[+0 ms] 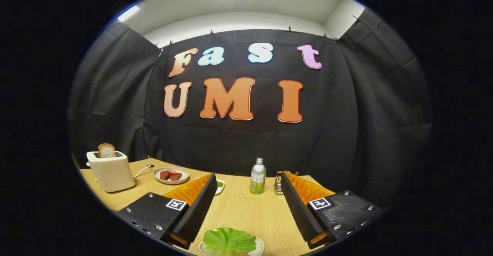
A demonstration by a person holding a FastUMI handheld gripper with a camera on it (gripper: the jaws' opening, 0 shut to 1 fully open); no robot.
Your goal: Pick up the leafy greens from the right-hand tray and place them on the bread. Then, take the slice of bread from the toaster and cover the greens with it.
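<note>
Leafy greens (228, 241) on plate (259, 245), low between fingers | tongs (246, 188) spread wide, grasping nothing

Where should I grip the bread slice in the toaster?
Grip the bread slice by its exposed top half, coming down from above with fingers across its flat faces. It stands upright in the toaster slot, lower part hidden. The gripper is open, well short of it.

jaws apart, leafy greens (228, 241) between (plated)
</note>
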